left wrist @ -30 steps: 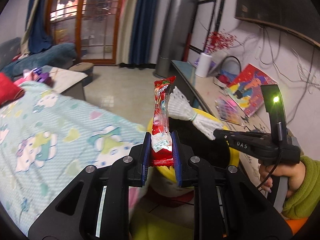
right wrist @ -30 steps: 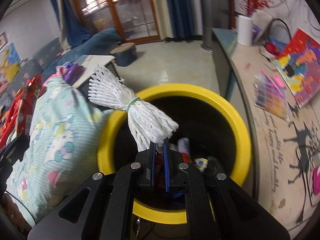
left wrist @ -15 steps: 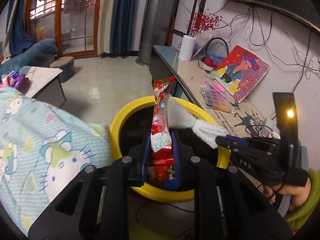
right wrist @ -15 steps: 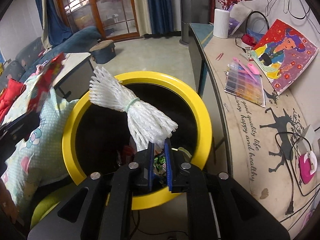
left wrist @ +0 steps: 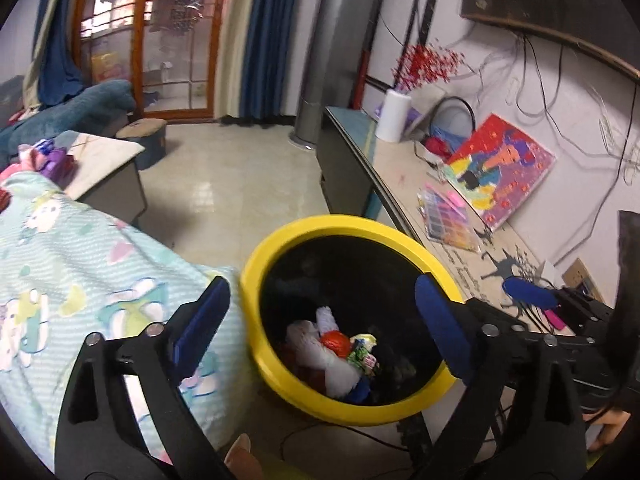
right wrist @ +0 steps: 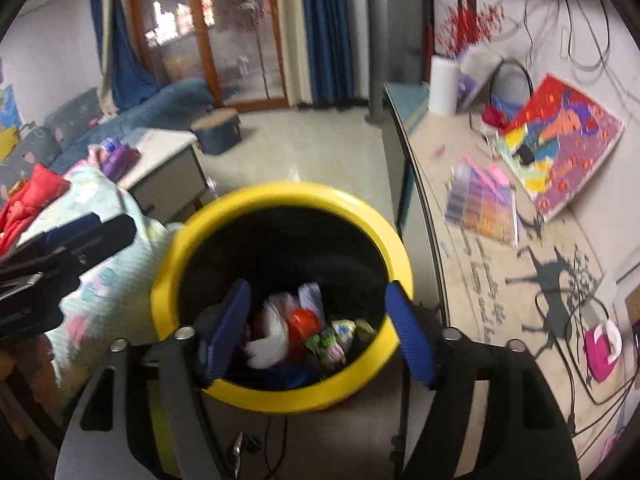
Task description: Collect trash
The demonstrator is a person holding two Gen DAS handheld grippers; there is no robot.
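- The red snack wrapper and the white foam net point(right wrist: 267, 345), each pinched in a tool a second ago, are now out of both; the net lies in the yellow bin point(left wrist: 404, 404) among the other litter, and a red shape point(left wrist: 335, 341) beside it may be the wrapper, though blur leaves that unsure.
- The left tool point(left wrist: 320, 328) has just been opening; its jaws stand wide apart with nothing between them, hanging over the bin's near left rim.
- The right tool point(right wrist: 316, 336) has likewise just been opening and is empty, above the bin's near edge.
- Both drops look done, so both hands are free for more trash.
- Left of the bin lies the patterned quilt point(left wrist: 80, 264); right runs the long bench point(right wrist: 500, 288).
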